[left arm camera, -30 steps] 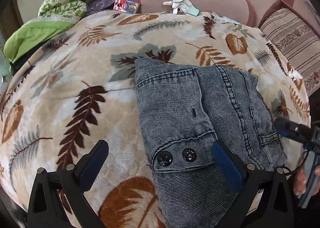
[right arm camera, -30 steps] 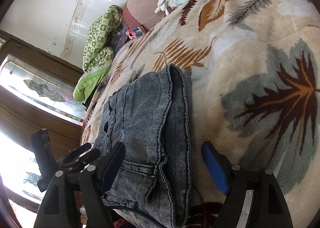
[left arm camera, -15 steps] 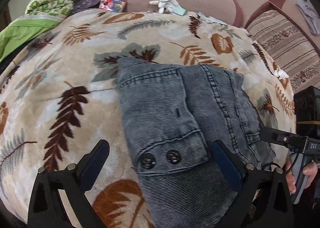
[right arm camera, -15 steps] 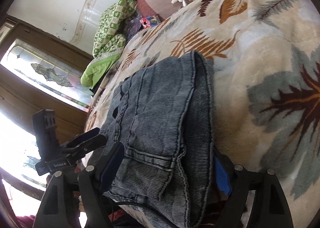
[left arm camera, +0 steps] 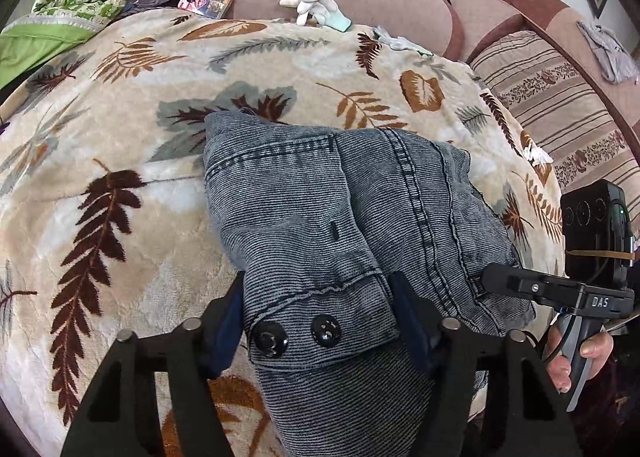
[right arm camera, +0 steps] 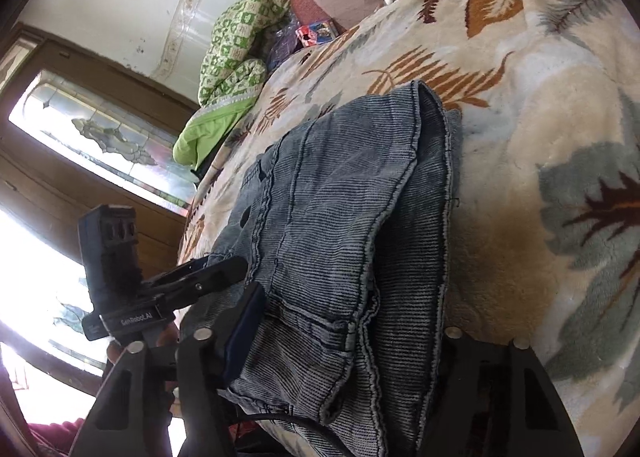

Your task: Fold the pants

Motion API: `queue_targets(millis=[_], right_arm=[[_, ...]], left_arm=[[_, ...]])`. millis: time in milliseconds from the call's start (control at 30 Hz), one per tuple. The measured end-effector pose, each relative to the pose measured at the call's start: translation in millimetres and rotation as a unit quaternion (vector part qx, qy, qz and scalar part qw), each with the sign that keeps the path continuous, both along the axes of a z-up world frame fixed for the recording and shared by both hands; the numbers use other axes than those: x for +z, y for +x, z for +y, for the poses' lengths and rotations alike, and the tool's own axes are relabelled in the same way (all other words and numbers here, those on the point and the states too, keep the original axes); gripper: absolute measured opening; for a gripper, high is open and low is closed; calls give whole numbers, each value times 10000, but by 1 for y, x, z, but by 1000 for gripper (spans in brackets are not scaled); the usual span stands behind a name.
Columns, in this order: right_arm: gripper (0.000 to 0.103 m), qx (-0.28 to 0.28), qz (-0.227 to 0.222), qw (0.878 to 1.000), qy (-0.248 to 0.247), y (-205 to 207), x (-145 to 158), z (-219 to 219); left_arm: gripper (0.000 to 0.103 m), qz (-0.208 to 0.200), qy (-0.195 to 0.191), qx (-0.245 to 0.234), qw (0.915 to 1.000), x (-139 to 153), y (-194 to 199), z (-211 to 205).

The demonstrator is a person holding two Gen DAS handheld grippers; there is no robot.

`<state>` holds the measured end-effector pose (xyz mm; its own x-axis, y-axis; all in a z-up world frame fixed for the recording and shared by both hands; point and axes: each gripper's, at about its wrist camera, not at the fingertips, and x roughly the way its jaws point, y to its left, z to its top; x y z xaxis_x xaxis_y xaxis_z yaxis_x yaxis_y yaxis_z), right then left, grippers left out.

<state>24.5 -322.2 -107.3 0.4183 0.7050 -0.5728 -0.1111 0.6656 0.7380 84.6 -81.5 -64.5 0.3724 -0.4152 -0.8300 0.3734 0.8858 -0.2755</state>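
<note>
The folded grey-blue corduroy pants (left arm camera: 320, 225) are straddled at the waistband by the left gripper (left arm camera: 320, 321) and right gripper (right arm camera: 340, 337), jaws just closing, contact unclear; 1 shallow bite could drop layers, it is judged.

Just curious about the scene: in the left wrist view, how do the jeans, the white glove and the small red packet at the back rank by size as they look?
1. jeans, by far, though nearest the camera.
2. white glove.
3. red packet; close to the glove, so unsure.

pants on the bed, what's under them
The pants lie folded on the leaf-print blanket, which shows all round them. Their own lower layers sit under the top flap. Whatever lies directly beneath the bundle is covered by the denim.
</note>
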Motion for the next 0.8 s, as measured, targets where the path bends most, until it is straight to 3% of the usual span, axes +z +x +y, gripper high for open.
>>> queue_targets(millis=[167, 333, 400, 533, 600, 667, 700, 733, 767, 800], right_arm=[[51, -157, -55, 9995, -253, -7, 6, 4], [50, -88, -245, 9987, -436, -20, 18, 18], [50, -111, -192, 9984, -527, -19, 15, 18], [54, -233, 271, 9992, 183, -10, -6, 3], [59, -274, 353, 9982, 392, -8, -13, 0], [64, -234, 293, 9984, 430, -7, -13, 1], [65, -207, 244, 9987, 398, -7, -12, 3], [66, -194, 197, 9990, 363, -7, -11, 6], [66, -175, 136, 9993, 293, -8, -9, 8], [66, -147, 59, 9997, 205, -10, -7, 11]], left_arm=[[52, -102, 20, 112, 9999, 7, -6, 1], [51, -212, 76, 138, 9997, 11, -13, 3], [58, -153, 89, 209, 9996, 8, -11, 5], [88, 30, 184, 265, 9995, -5, -7, 6], [91, 180, 70, 299, 9994, -12, -4, 8], [91, 410, -276, 371, 9981, -20, -1, 14], [90, 478, -381, 412, 9973, -23, 0, 15], [80, 461, -445, 409, 9971, -22, -1, 16], [61, 437, -555, 258, 9972, -20, -3, 13], [61, 355, -506, 213, 9979, -16, -5, 10]])
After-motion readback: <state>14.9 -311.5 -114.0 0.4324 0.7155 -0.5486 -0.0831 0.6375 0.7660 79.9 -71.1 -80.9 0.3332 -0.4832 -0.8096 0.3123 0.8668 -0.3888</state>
